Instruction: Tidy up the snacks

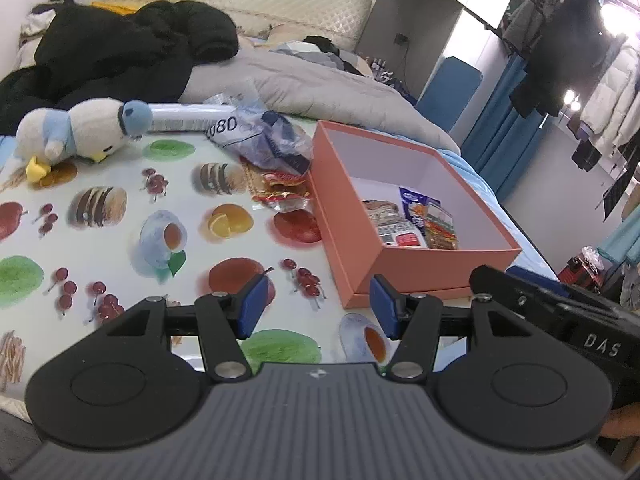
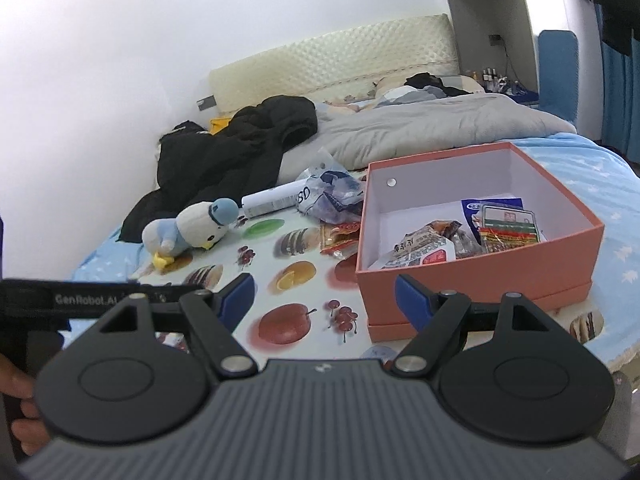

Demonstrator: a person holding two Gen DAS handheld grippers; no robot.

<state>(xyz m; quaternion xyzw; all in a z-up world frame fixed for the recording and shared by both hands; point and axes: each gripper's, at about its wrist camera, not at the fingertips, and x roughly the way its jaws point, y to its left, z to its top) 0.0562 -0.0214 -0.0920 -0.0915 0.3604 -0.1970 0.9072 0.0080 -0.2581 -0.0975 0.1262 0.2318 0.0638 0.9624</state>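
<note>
An orange box [image 1: 404, 268] [image 2: 480, 284] with a white inside stands on a fruit-print cloth [image 1: 120, 240] [image 2: 288, 280] and holds several snack packets [image 1: 416, 222] [image 2: 460, 236]. Left of the box lie red-orange snack packets [image 1: 282, 192] [image 2: 338, 240], with a crumpled clear and blue bag [image 1: 264, 136] [image 2: 330, 196] behind them. My left gripper [image 1: 316, 308] hovers open over the cloth near the box's front left corner, nothing between its pads. My right gripper [image 2: 324, 300] is open too, empty, in front of the box.
A plush penguin [image 1: 80, 128] [image 2: 192, 228] lies at the cloth's far left beside a white tube [image 1: 188, 118] [image 2: 272, 200]. Black clothing [image 1: 120, 52] [image 2: 240, 140] and a grey quilt [image 1: 320, 88] [image 2: 420, 128] cover the bed behind. A clothes rack [image 1: 580, 60] stands right.
</note>
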